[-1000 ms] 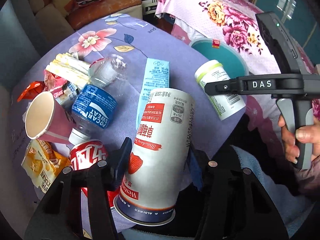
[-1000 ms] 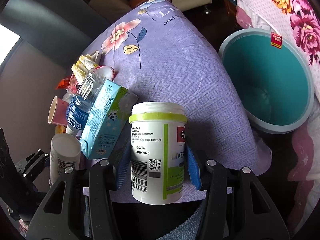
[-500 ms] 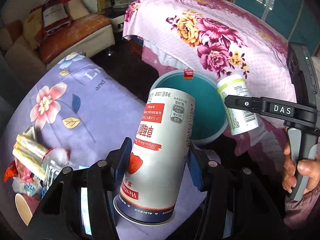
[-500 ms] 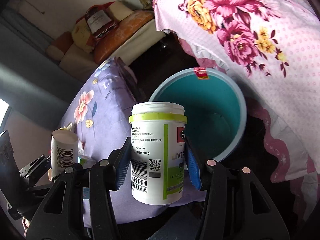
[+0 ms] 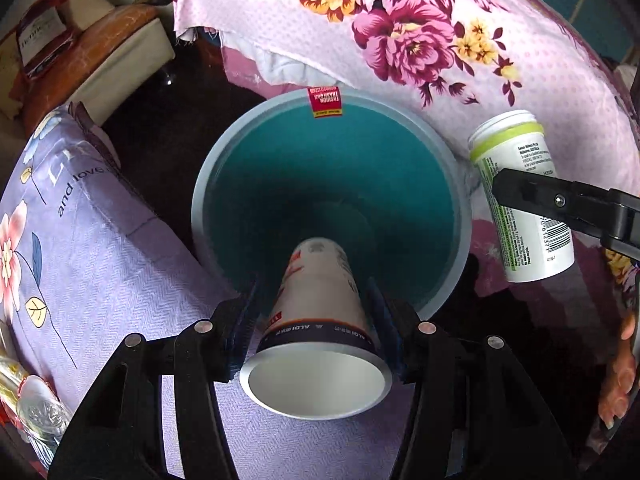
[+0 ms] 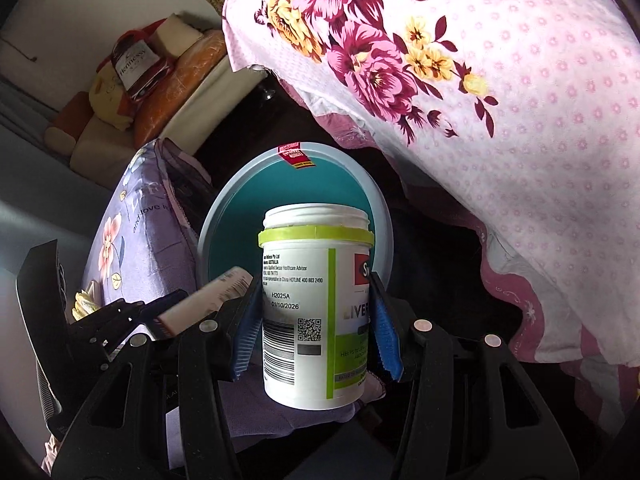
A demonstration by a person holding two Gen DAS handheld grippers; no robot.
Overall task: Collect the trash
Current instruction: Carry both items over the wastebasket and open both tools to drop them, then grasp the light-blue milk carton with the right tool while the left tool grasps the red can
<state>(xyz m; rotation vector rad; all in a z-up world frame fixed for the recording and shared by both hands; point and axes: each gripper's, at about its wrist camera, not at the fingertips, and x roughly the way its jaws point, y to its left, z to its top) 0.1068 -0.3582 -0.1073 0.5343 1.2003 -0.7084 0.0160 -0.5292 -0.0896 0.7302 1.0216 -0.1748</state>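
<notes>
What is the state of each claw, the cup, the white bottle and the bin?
bin: uncovered, nothing seen inside.
left claw: jaws opening, paper cup between them.
paper cup: over the bin, base toward the camera, top pointing into the bin.
right claw: shut on the white bottle.
white bottle: held, no cap on its neck.
</notes>
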